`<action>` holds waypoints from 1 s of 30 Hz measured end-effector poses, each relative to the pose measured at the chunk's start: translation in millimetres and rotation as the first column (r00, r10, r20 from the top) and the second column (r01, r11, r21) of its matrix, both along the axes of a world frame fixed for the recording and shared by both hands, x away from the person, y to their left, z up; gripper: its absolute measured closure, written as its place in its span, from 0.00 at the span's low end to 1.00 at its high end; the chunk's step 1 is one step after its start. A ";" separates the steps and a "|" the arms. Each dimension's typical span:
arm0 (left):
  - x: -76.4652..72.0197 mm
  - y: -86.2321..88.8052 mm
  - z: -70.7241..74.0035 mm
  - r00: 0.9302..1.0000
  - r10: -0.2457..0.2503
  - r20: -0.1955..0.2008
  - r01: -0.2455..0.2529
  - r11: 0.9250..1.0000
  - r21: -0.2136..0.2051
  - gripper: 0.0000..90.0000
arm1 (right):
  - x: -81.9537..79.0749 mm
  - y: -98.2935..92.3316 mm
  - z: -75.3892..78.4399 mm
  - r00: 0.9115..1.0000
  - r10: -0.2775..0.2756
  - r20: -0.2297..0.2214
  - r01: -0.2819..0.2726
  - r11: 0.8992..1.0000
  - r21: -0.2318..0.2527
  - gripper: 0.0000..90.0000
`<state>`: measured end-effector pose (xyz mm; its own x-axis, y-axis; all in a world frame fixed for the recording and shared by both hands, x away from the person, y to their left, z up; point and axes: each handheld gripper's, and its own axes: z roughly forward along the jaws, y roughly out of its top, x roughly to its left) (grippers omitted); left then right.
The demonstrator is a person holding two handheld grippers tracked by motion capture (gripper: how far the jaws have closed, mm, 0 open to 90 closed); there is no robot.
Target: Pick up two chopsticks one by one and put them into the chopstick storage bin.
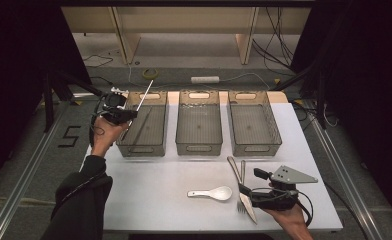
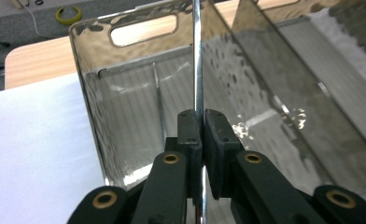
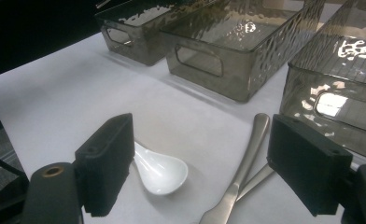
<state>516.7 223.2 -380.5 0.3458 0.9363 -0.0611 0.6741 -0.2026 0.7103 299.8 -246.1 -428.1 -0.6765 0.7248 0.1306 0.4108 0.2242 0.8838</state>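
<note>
My left gripper (image 1: pixel 132 113) hangs over the left edge of the left smoked-plastic bin (image 1: pixel 156 146). It is shut on a thin metal chopstick (image 1: pixel 145 93) that slants up and away from it. In the left gripper view the jaws of that gripper (image 2: pixel 202 119) pinch the chopstick (image 2: pixel 199 65) above the bin (image 2: pixel 85 79), and a second chopstick (image 2: pixel 159 100) lies on the bin's floor. My right gripper (image 1: pixel 244 190) rests low at the front right, open, beside a knife (image 1: pixel 246 200) and a fork (image 1: pixel 242 172). Between the spread jaws of the right gripper (image 3: pixel 204 149) there is bare table, with a white spoon (image 3: pixel 161 171) and the knife (image 3: pixel 242 165) just beyond.
Three smoked bins stand in a row at the back of the white table (image 1: pixel 149 185): left, middle (image 1: pixel 199 146) and right (image 1: pixel 256 147). The white spoon (image 1: pixel 213 193) lies at front centre. Cables and a power strip (image 1: pixel 205 79) lie on the floor behind.
</note>
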 end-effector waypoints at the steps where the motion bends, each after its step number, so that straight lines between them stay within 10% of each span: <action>1: 0.8 0.6 -1.5 1.000 0.006 0.000 -0.006 1.000 -0.005 0.94 | 0.0 -0.1 0.1 1.000 0.001 0.001 -0.001 1.000 0.001 0.27; 25: 7.3 7.3 -31.1 0.997 0.036 -0.070 -0.037 0.999 -0.012 0.93 | 0.4 0.2 -0.6 1.000 0.002 -0.003 -0.002 1.000 0.000 0.27; 30: 4.2 5.6 -29.8 0.997 0.024 -0.067 -0.027 0.999 -0.046 0.79 | 0.1 -0.1 -0.4 1.000 0.002 -0.001 -0.002 1.000 0.002 0.27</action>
<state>520.9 228.8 -410.3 0.3153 0.9404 -0.1274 0.7249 -0.1520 0.6718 299.9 -246.2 -428.4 -0.6776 0.7234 0.1323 0.4111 0.2234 0.8838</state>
